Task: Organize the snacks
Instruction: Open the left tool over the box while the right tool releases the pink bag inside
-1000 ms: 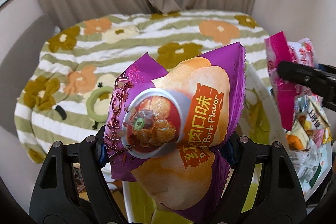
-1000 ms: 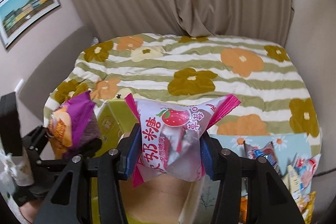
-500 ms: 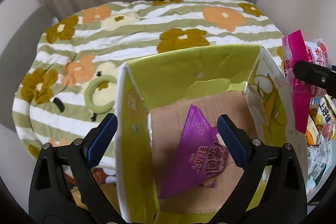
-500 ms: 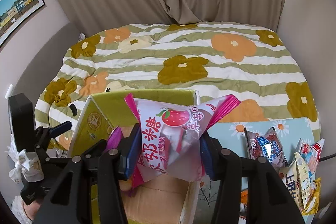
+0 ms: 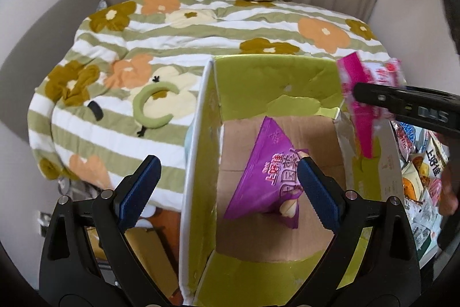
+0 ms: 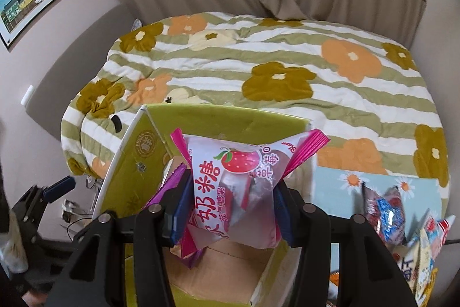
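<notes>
Two grippers are over my green box (image 5: pixel 253 82), which sits on the flowered quilt (image 5: pixel 120 53). My left gripper (image 5: pixel 227 186) has its jaws wide with nothing between the pads. Below it the purple bag (image 5: pixel 264 171) lies flat on the cardboard floor of the box, toward 3 o'clock of the floor. My right gripper (image 6: pixel 230 209) is clamped narrow on the strawberry bag (image 6: pixel 233 180), held above the box opening near its 3 o'clock wall. More snacks (image 6: pixel 402 220) lie heaped outside the box at 4 o'clock in the right view.
</notes>
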